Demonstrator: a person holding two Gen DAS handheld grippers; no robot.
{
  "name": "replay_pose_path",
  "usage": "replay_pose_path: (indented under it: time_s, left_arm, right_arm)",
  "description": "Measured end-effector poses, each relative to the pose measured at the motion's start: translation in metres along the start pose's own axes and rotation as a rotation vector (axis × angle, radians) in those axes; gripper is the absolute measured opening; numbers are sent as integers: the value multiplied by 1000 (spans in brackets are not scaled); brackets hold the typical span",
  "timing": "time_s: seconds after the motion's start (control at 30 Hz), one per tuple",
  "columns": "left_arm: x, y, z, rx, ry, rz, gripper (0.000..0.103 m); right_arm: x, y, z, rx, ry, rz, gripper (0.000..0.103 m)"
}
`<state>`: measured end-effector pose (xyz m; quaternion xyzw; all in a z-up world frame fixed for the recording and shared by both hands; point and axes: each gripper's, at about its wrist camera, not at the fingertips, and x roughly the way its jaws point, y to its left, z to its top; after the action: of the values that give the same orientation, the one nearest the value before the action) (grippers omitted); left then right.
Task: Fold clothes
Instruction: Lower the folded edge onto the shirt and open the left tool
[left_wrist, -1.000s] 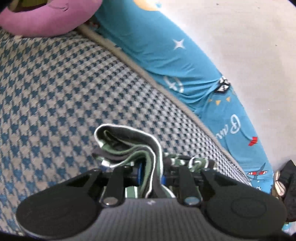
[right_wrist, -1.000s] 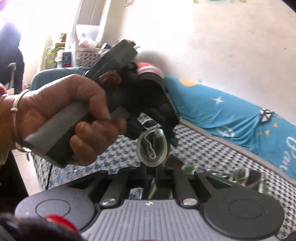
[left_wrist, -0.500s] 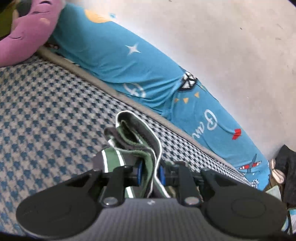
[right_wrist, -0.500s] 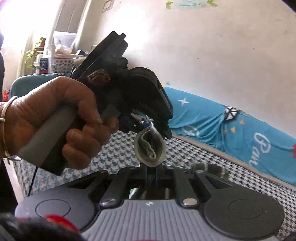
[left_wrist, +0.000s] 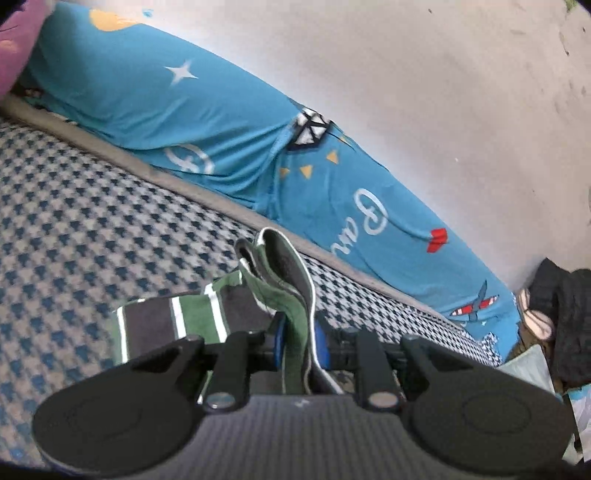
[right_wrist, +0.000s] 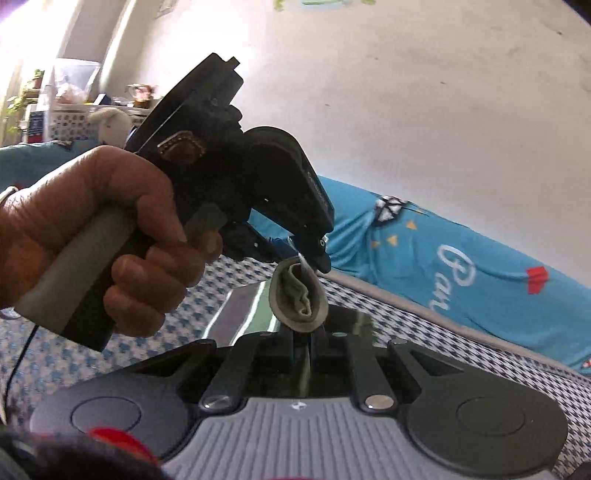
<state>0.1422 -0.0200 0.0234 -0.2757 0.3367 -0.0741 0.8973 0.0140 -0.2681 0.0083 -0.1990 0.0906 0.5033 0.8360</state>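
A green, grey and white striped garment hangs above a blue-and-beige houndstooth bed cover. My left gripper is shut on a bunched fold of its green edge, which sticks up past the blue pads. In the right wrist view the left gripper, held by a hand, pinches a rolled loop of the same cloth. My right gripper is shut on the lower edge of that loop. The striped garment trails behind it.
A teal printed sheet runs along the pale wall behind the bed. A pink cushion lies at the top left. Dark clothing is piled at the far right. Shelves with clutter stand at the back left.
Both grippers have risen with the garment, lifting it off the bed cover. More wall and teal sheet now fill both views, and the striped panel hangs out to the left.
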Motion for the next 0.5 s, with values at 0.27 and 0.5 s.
replay_pose_path:
  time_s: [0.27, 0.5]
  left_arm:
    - [39, -9, -16, 10, 71, -56, 18]
    - [45, -12, -26, 10, 89, -78, 55]
  right_arm:
    - [19, -26, -16, 67, 113, -88, 10]
    - [29, -61, -30, 281, 259, -149, 22]
